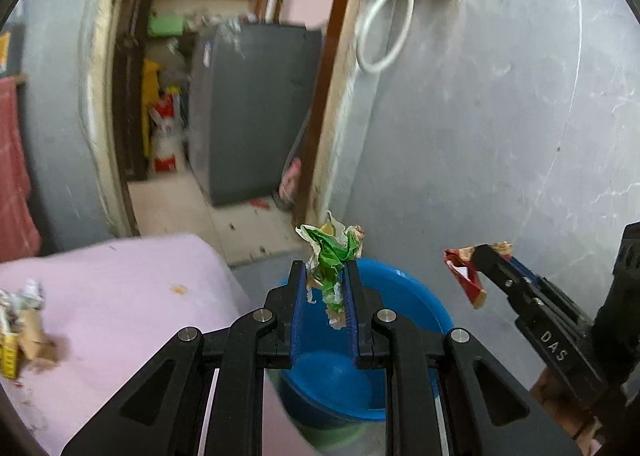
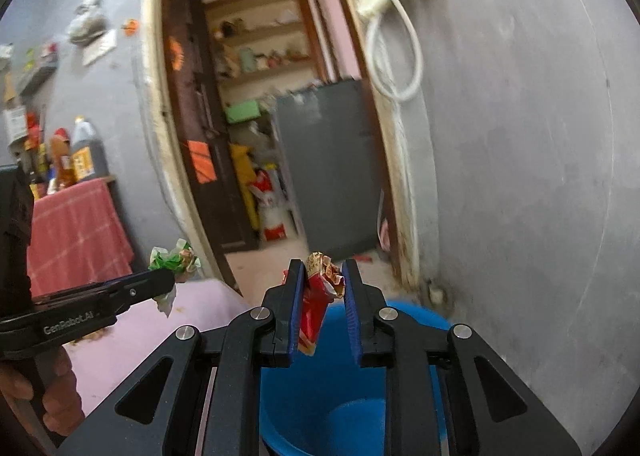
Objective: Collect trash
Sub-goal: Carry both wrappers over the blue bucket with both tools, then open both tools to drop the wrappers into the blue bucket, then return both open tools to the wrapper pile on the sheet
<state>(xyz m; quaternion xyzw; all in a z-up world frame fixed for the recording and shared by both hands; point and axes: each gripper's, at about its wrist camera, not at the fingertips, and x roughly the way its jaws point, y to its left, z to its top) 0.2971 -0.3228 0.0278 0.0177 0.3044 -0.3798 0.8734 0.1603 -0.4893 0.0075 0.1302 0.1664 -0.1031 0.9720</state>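
- The left gripper [image 1: 327, 280] is clenched on a crumpled green-and-white wrapper [image 1: 331, 256], which sticks up past the fingertips and trails a little down between the blue pads.
- The right gripper [image 2: 322, 296] has a red snack wrapper [image 2: 318, 304] between its pads; the wrapper lies against the left-hand pad with a slim gap showing on its other side (the hold looks light, though the piece is clearly carried). In the left wrist view this same gripper enters from the right edge, its tip over the wrapper.
- The blue bucket [image 1: 404, 288] sits low in both frames, its open mouth directly beneath and just beyond each pair of fingertips.
- The drop turns on that vertical line-up: both wrappers hang with their long axis roughly upright above the opening, and the left one appears more centred over the bucket than the right.
- More scraps [image 1: 22, 320] lie at the left edge of the pink cloth [image 1: 120, 296], well apart from both grippers, so collecting is likely not finished.
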